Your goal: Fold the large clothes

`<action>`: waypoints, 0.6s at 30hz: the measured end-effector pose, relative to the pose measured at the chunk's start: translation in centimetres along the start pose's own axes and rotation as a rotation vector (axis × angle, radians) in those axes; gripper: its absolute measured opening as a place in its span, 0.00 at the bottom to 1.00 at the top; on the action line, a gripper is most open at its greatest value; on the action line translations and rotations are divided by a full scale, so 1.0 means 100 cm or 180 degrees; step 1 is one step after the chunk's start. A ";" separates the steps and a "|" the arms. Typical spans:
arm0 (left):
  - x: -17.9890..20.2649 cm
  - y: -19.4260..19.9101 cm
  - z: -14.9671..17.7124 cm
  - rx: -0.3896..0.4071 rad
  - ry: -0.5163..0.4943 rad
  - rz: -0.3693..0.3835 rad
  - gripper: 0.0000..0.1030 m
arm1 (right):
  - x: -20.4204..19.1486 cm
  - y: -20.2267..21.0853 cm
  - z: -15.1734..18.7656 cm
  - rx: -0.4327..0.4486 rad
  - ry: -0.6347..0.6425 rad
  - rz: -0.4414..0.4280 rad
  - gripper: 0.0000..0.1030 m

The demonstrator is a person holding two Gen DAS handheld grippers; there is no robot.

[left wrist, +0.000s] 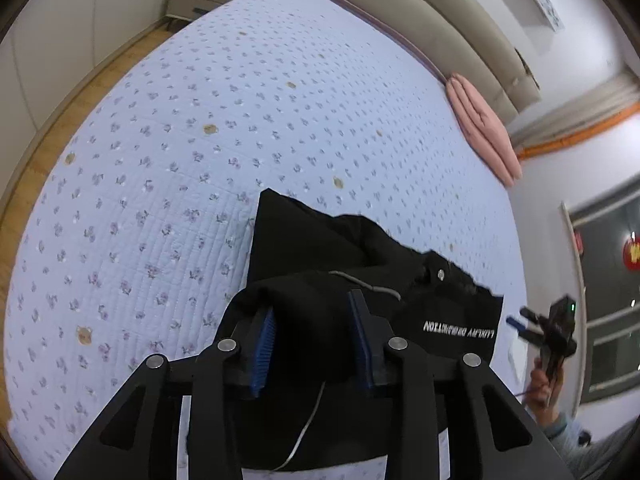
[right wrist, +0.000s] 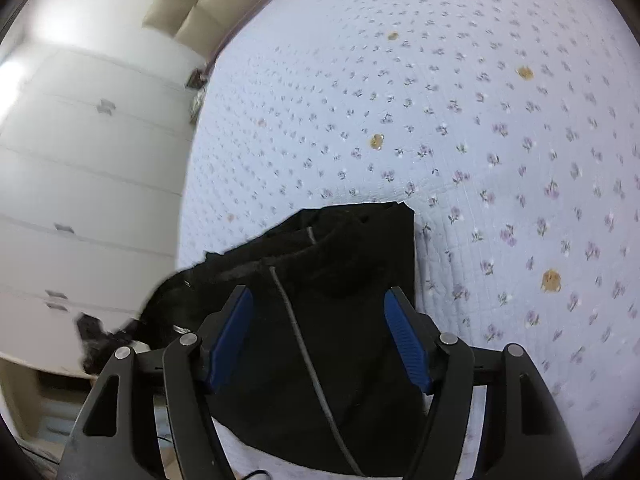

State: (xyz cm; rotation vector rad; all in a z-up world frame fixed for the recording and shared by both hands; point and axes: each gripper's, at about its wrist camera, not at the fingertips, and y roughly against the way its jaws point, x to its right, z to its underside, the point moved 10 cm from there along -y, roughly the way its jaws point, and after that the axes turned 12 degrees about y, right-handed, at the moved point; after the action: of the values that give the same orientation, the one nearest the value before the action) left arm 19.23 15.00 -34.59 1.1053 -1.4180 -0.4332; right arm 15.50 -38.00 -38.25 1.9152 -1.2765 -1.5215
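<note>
Two tools, left tool and right tool both spread, one black garment, one floral bedspread.

The garment is matt black cloth, fuzzy at its trim, lying on a quilted, stitched floral bedspread. At the upper left of the frame, the floor looks like smooth wood. The left gripper is matt black plastic with ribbed blue pads and shiny metal pins.

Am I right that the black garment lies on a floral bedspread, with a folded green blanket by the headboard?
Not quite: the folded blanket by the headboard is pink, as the left wrist view shows. The black garment does lie on the floral bedspread.
</note>
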 end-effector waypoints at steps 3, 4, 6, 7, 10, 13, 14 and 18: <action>0.005 0.012 -0.002 0.0004 -0.0012 0.0146 0.43 | 0.000 -0.024 -0.003 -0.0131 0.0348 0.0344 0.70; 0.009 0.020 -0.006 0.0037 0.0004 0.0282 0.43 | -0.001 -0.032 -0.004 -0.0158 0.0466 0.0429 0.70; 0.014 0.035 -0.013 0.0161 -0.0020 0.0468 0.61 | -0.004 -0.045 -0.004 -0.0202 0.0664 0.0535 0.70; 0.013 0.040 -0.017 0.0264 -0.0081 0.0419 0.70 | -0.005 -0.050 -0.005 -0.0222 0.0739 0.0568 0.70; 0.006 0.023 -0.016 0.0244 -0.0415 0.0008 0.78 | -0.006 -0.062 -0.006 -0.0281 0.0872 0.0676 0.70; -0.007 -0.024 -0.013 -0.0012 -0.0644 -0.0293 0.78 | -0.002 -0.071 -0.008 -0.0338 0.1011 0.0805 0.71; -0.011 -0.035 -0.014 -0.0064 -0.0686 -0.0353 0.78 | 0.000 -0.072 -0.009 -0.0356 0.1050 0.0846 0.71; -0.034 -0.084 -0.027 -0.0323 -0.0565 -0.0253 0.77 | 0.008 -0.075 -0.012 -0.0404 0.1106 0.0904 0.73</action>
State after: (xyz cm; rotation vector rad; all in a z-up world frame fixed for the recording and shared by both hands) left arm 24.07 14.67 -42.71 1.0639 -1.4926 -0.6669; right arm 19.73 -35.07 -43.96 1.7358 -1.2015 -1.0489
